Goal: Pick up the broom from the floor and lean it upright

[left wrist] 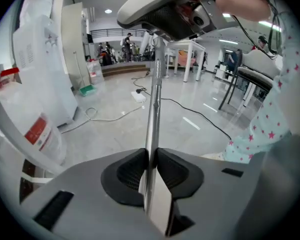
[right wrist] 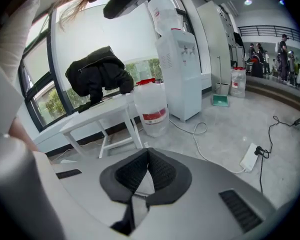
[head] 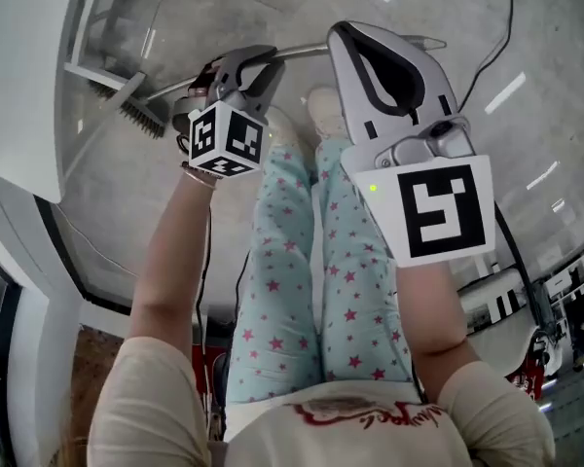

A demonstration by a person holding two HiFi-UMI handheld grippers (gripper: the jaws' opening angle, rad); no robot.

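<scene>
broom | look: slim silver metal handle, grey brush head, dark bristles | state: held clear of the floor, handle clamped | pose: nearly level in head view, brush head at 9 o'clock end, handle run toward 3 o'clock

I see the broom lying crosswise above the floor, brush end to my left. Its handle passes between the left gripper's fingers and runs on to the right gripper. Beyond the right gripper stands a counter with a bag on it. A water jug sits just beside its right end, and a dispenser is further right.
</scene>
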